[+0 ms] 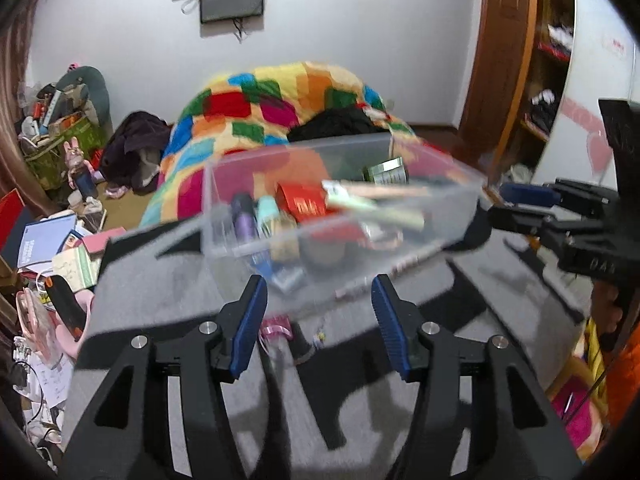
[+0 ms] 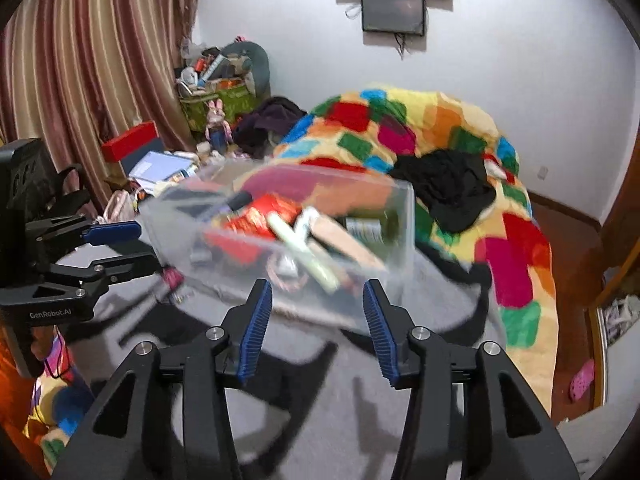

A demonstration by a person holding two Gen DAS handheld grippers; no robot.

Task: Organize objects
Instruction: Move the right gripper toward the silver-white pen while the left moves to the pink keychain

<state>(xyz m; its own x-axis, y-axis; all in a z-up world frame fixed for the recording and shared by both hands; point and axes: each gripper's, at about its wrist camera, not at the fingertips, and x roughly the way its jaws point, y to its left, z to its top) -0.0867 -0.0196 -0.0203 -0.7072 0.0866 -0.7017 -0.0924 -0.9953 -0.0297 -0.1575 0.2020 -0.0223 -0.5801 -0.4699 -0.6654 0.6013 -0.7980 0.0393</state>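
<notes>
A clear plastic bin (image 1: 224, 204) stands on a grey felt surface (image 1: 180, 292), filled with several small items: a red packet (image 1: 302, 202), a purple tube (image 1: 245, 220), a green jar (image 1: 386, 172). The bin also shows in the right wrist view (image 2: 402, 216). My left gripper (image 1: 318, 320) is open and empty just in front of the bin. My right gripper (image 2: 316, 328) is open and empty near the bin's near side. A small pink item (image 1: 276, 326) lies on the felt between the left fingers. Both views are blurred.
A bed with a colourful patchwork blanket (image 1: 256, 104) lies behind the bin, with black clothes (image 2: 448, 184) on it. Papers and boxes (image 1: 52, 248) clutter the left. A wooden shelf (image 1: 532, 60) stands at right. Striped curtains (image 2: 80, 60) hang left.
</notes>
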